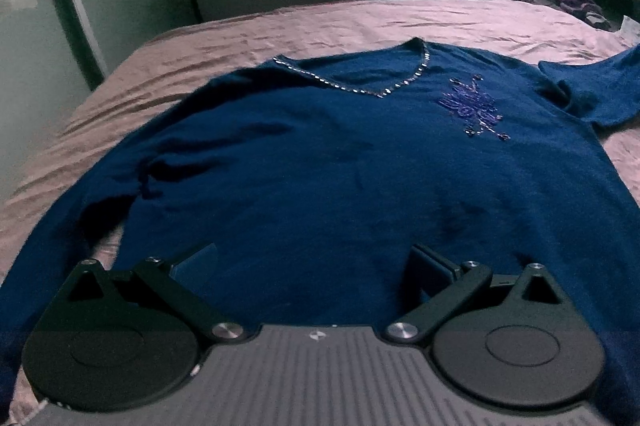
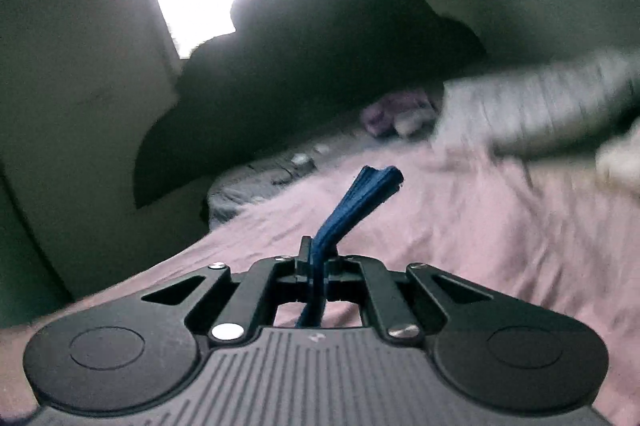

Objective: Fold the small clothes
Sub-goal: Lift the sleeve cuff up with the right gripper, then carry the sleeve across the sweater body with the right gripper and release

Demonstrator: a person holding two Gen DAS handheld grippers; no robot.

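The left tongs (image 1: 312,262) gape empty just above the hem of the top (image 1: 340,165), which lies flat, front up, on the bed (image 1: 280,25); the right tongs (image 2: 316,258) pinch a bunched blue edge of it. The fold looks barely begun, so next the left should grip the hem. No containers show.
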